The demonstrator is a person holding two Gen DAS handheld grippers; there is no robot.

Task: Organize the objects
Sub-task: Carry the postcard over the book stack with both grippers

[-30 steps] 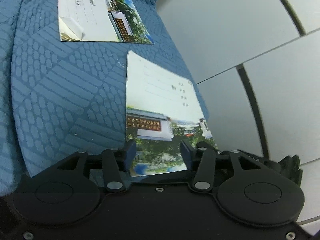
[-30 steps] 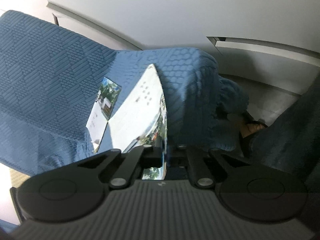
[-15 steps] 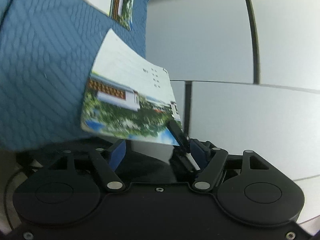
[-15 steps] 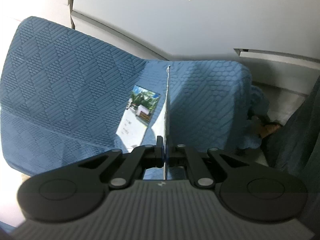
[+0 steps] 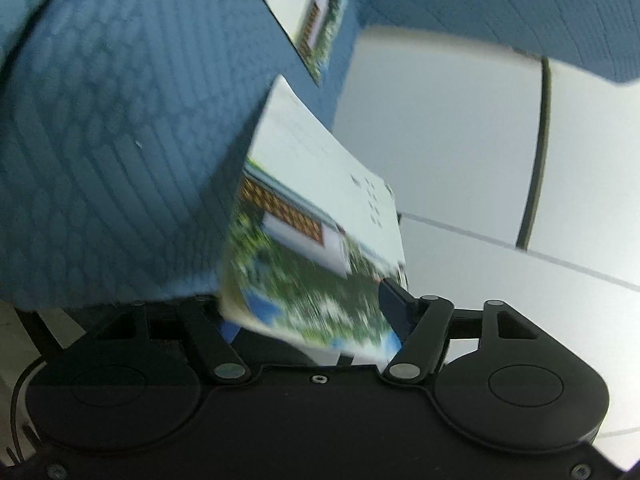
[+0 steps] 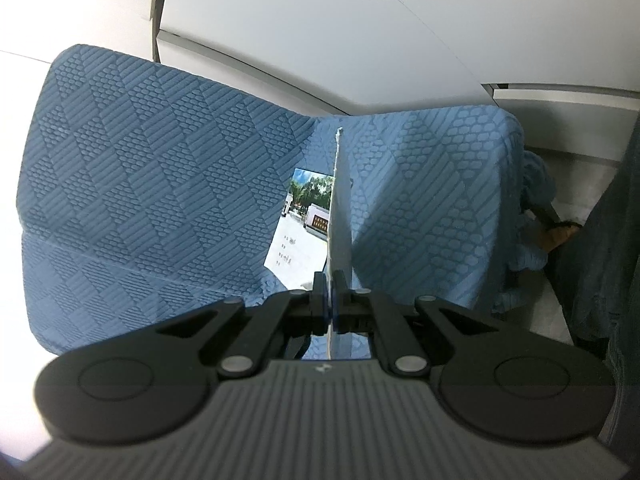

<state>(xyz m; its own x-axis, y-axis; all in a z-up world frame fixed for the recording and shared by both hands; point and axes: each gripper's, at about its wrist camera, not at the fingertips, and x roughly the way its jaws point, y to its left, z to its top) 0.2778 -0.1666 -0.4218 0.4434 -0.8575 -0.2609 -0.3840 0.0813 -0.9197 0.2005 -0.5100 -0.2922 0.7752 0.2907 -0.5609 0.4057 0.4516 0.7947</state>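
The blue cover point(image 6: 160, 184) is woven cloth, matt, with a raised quilted pattern of ribs and small ovals. The card point(image 5: 320, 216) is thin glossy paper (its print blurred in the left wrist view), as is the second card point(image 6: 304, 232). Both claws are matt black plastic with small metal pins. The wall panels point(image 6: 300, 28) look smooth, pale, faintly satin.
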